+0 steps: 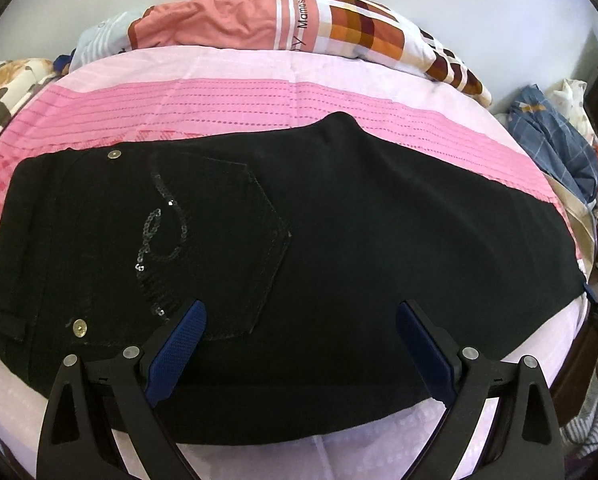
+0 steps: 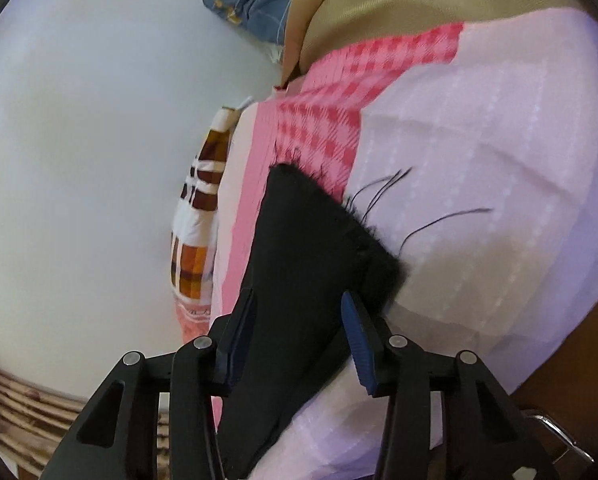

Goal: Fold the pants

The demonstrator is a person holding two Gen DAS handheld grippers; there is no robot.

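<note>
The black denim pants [image 1: 299, 240], with a sequinned back pocket [image 1: 215, 240] facing up, are lying lengthwise on the pink and lilac patterned bedsheet [image 1: 219, 96], seemingly already folded leg over leg, so the crosswise folds are likely what is remaining. The left gripper [image 1: 301, 348] is hovering wide open over the near edge below the pocket, gripping nothing. The right gripper [image 2: 299, 340] is straddling the frayed leg hem [image 2: 339, 220], its blue-padded fingers [image 2: 357, 344] part open with the cloth between them, apparently not yet pinching it.
</note>
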